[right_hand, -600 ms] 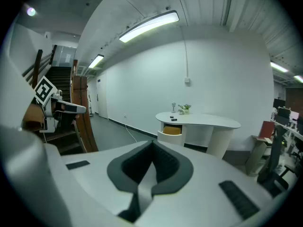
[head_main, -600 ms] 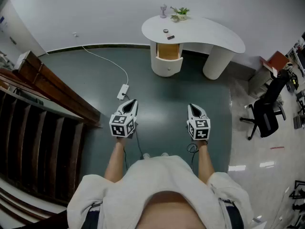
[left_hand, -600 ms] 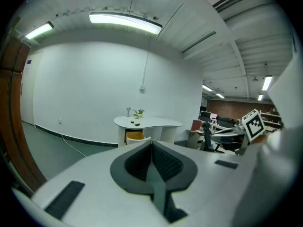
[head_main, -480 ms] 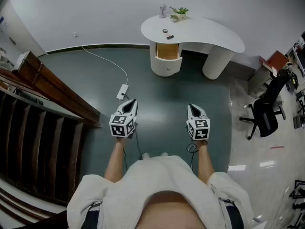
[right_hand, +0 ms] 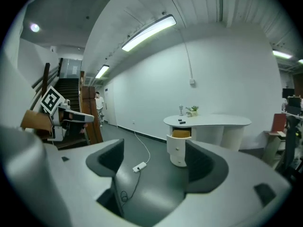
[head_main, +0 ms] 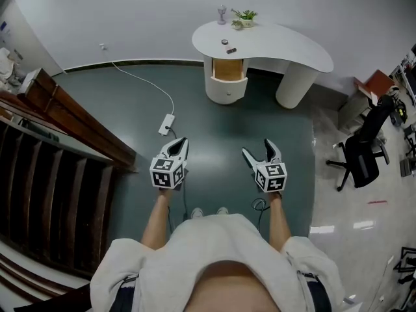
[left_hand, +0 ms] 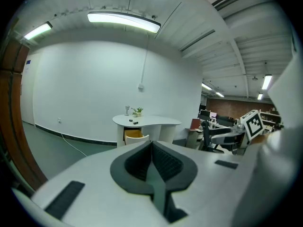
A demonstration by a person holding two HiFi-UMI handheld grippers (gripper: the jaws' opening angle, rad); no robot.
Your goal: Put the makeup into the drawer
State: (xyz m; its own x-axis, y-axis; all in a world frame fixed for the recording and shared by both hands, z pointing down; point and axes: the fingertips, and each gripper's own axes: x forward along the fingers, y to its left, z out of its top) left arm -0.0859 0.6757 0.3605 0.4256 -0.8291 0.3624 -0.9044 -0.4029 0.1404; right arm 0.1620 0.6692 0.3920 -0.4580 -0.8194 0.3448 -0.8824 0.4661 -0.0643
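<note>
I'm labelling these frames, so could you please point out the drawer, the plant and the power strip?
drawer point(head_main: 229, 69), head view, its open wooden inside.
plant point(head_main: 246, 15), head view, its green leaves.
power strip point(head_main: 167, 123), head view, middle of its white body.

Far ahead, a white curved desk point(head_main: 292, 47) with a small potted plant point(head_main: 246, 17) at its far edge. On the green floor point(head_main: 221, 132), a white cable point(head_main: 144, 81) ending in a power strip point(head_main: 167, 124). Right, a black office chair point(head_main: 364, 151); left, a wooden staircase point(head_main: 58, 168)
</note>
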